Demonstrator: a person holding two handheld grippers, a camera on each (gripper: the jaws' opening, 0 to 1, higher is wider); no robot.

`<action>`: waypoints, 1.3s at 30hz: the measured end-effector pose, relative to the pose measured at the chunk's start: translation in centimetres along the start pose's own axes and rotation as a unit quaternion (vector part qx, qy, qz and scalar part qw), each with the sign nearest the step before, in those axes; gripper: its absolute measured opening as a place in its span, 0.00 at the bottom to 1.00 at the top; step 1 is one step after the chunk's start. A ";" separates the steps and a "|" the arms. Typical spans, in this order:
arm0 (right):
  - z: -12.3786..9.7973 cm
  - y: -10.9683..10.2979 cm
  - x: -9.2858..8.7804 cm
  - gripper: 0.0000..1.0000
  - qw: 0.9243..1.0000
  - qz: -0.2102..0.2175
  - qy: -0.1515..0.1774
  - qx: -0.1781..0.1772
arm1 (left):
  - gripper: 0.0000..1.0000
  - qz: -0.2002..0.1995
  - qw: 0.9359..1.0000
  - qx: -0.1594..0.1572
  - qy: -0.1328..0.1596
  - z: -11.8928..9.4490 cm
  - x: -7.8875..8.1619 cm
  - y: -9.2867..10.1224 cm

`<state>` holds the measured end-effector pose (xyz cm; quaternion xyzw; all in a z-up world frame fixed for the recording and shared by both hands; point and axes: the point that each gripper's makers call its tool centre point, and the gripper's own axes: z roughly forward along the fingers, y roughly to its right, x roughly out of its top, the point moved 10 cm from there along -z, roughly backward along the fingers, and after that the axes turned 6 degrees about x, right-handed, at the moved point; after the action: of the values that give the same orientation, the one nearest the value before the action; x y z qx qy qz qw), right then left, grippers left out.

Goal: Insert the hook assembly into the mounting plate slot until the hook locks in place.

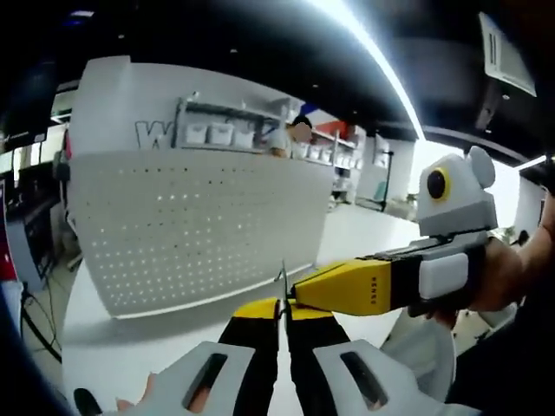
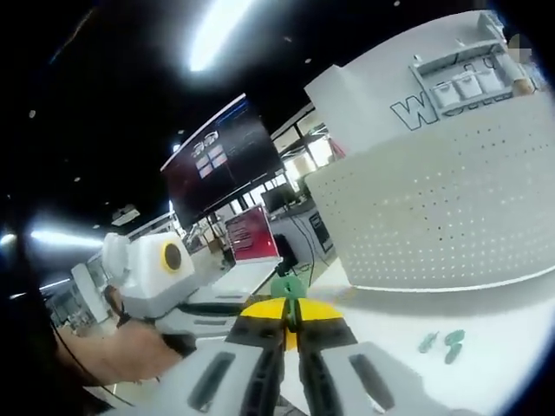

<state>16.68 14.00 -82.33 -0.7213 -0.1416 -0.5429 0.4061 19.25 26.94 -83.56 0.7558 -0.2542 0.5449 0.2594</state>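
Left gripper view: looks along the left tongs (image 1: 283, 305), closed down until the yellow tips all but meet, with a thin pale sliver standing up from the pinch. Cannot tell from here whether that sliver belongs to the hook assembly (image 2: 289, 286). Meets the right tongs (image 1: 303, 293) coming in from the right, tip against tip, carried by a hand (image 1: 512, 269) at the edge. Judged a two-handed hold, kept above the counter (image 1: 130, 347) so the small part can be steadied or turned before it goes anywhere. Beyond the tips, well apart from them, stands the white perforated mounting plate (image 1: 199, 225), upright on the counter and facing the tongs, presumably so a slot can be approached head-on. Right gripper view: looks along the right tongs, likewise nearly closed, gripping a small green piece just past the yellow tips, taken to be the hook assembly. Finds the left tongs reaching in from the left toward that same spot, and the mounting plate off to the right, again clear of the part. Also picks out a few spare green pieces (image 2: 442, 342) lying on the counter near the plate's foot, left within reach and in sight. Reads as early in the job: nothing seated in any slot yet, part held in the air between both tongs, with alignment to the plate as the likely next need.
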 end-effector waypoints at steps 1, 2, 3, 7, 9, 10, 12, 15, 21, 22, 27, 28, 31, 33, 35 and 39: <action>0.1 0.0 -0.1 0.00 1.000 0.000 -0.003 0.000 | 0.03 0.000 1.000 -0.001 0.001 0.1 -0.2 -0.1; 0.1 0.2 -0.2 0.00 1.000 0.000 -0.006 -0.001 | 0.03 -0.003 1.000 -0.003 0.001 0.1 -0.4 -0.3; 0.2 0.3 -0.3 0.00 1.000 0.002 -0.009 0.000 | 0.03 -0.012 1.000 -0.006 -0.001 0.2 -0.6 -0.3; 0.1 0.4 -0.6 0.00 1.000 0.007 -0.015 0.002 | 0.04 -0.013 1.000 -0.010 -0.005 0.1 -0.9 -0.3; -0.1 0.4 -0.8 0.00 1.000 0.007 -0.017 0.001 | 0.04 -0.009 1.000 -0.012 -0.010 0.1 -1.0 -0.1; -0.1 0.4 -0.8 0.00 1.000 0.007 -0.017 0.001 | 0.04 -0.009 1.000 -0.014 -0.011 0.1 -1.1 -0.1; -0.2 0.5 -0.9 0.00 1.000 0.008 -0.022 -0.001 | 0.05 -0.015 1.000 -0.021 -0.016 0.1 -1.3 0.1; -0.4 0.6 -0.9 0.00 1.000 0.010 -0.024 0.000 | 0.06 -0.016 0.999 -0.026 -0.017 0.1 -1.4 0.1; -0.5 0.6 -0.8 0.00 1.000 -0.006 -0.026 -0.001 | 0.20 -0.005 0.999 -0.031 -0.023 0.2 -1.6 0.5; -0.5 0.7 -0.8 0.00 1.000 -0.006 -0.026 0.000 | 0.23 -0.001 0.999 -0.031 -0.022 0.2 -1.6 0.5; -0.4 0.8 -0.5 0.00 1.000 -0.012 -0.022 -0.001 | 0.36 -0.001 0.999 -0.033 -0.026 0.0 -1.8 0.4; -0.3 0.9 -0.4 0.00 1.000 -0.016 -0.020 0.000 | 0.38 -0.002 0.999 -0.033 -0.027 0.0 -1.9 0.4; -0.3 1.0 -0.3 0.00 0.999 -0.025 -0.022 -0.002 | 0.46 0.003 0.999 -0.029 -0.025 -0.2 -2.1 0.3; -0.2 1.2 -0.2 0.00 0.999 -0.031 -0.021 -0.004 | 0.50 0.001 0.999 -0.030 -0.021 -0.3 -2.2 0.3; -0.2 1.3 -0.2 0.00 0.999 -0.033 -0.021 -0.006 | 0.51 -0.002 0.999 -0.031 -0.021 -0.4 -2.2 0.3; -0.2 1.6 0.0 0.00 0.999 -0.042 -0.018 -0.012 | 0.57 -0.006 0.999 -0.035 -0.024 -0.4 -2.4 0.3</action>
<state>17.51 12.85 -83.02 -0.7294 -0.1729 -0.5478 0.3716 18.12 27.30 -85.69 0.7605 -0.2748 0.5162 0.2823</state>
